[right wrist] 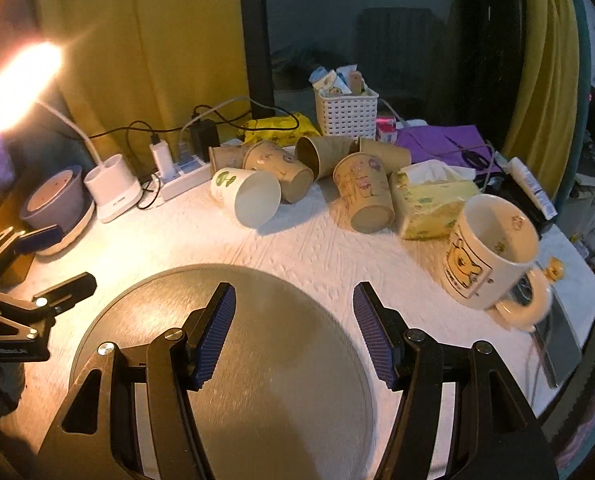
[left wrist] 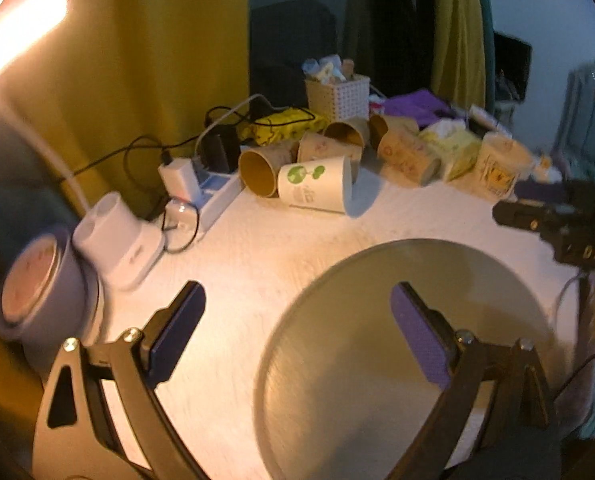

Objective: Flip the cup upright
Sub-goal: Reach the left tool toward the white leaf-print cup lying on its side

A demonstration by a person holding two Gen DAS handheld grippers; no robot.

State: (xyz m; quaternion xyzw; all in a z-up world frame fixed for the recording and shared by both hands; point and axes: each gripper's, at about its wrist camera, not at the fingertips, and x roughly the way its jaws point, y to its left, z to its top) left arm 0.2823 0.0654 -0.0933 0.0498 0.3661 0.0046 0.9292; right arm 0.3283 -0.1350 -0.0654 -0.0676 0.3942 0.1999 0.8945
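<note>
Several toppled paper cups [right wrist: 253, 196], packet-filled basket [right wrist: 346, 114]

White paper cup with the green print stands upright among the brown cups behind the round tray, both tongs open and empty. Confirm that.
Not quite. The white paper cup lies on its side, as the right wrist view shows. It is among the brown cups behind the round tray, and the left tongs and right tongs are open and empty.

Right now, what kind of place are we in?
Probably a desk in a bedroom or dorm room, not a lab. Clues: a lit desk lamp beside a power strip with chargers, a tissue pack, and mustard curtains behind the cluttered table.
</note>
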